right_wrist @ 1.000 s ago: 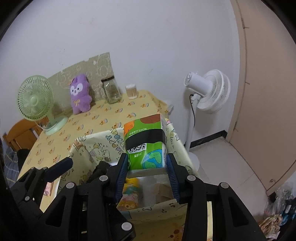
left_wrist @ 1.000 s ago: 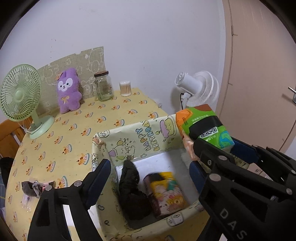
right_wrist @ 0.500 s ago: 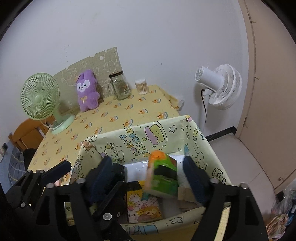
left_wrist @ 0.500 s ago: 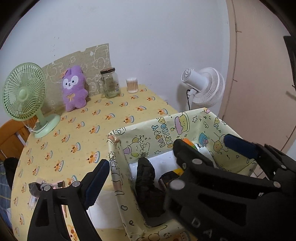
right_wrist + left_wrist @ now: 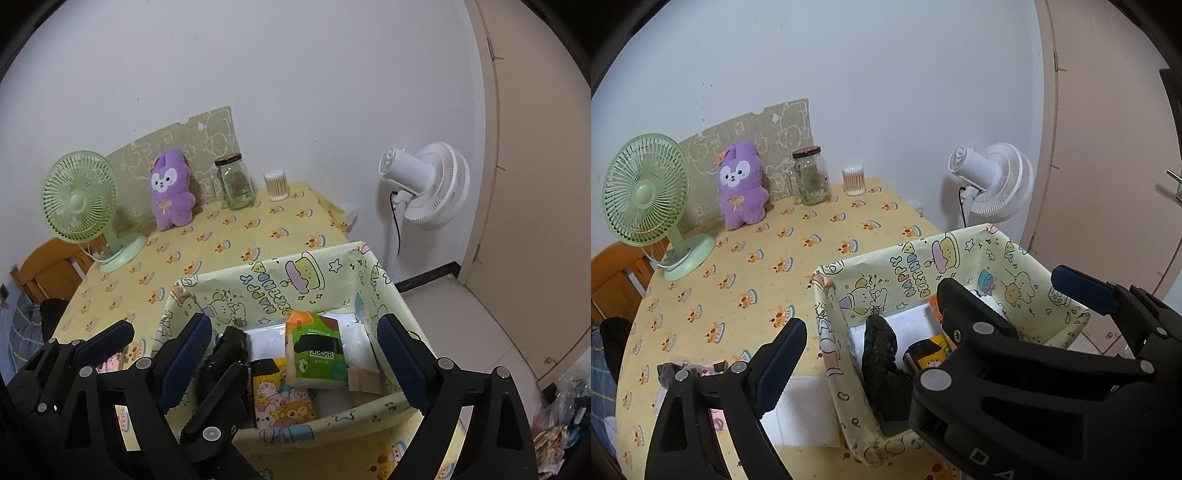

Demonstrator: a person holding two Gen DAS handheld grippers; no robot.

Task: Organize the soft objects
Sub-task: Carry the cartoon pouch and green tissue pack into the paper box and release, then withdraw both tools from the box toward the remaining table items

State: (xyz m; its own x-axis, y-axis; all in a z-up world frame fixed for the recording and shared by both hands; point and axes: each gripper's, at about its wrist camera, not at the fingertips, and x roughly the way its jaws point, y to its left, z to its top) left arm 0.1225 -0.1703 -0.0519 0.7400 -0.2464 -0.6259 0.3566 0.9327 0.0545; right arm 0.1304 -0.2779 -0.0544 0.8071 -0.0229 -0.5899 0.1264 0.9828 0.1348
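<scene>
Green tissue pack (image 5: 317, 349) lies in the printed box (image 5: 280, 280) at lower centre, so right gripper (image 5: 291, 363) gapes empty; left gripper (image 5: 923, 354) open too.

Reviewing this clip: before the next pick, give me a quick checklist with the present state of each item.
1. Green tissue pack lies inside the storage box: ok.
2. Right gripper open, holding nothing: ok.
3. Left gripper open and empty: ok.
4. Purple plush put away: not ok, it stands on the table by the wall.
5. Room left in the box for the plush: cannot tell.
6. Box upright: ok.
</scene>
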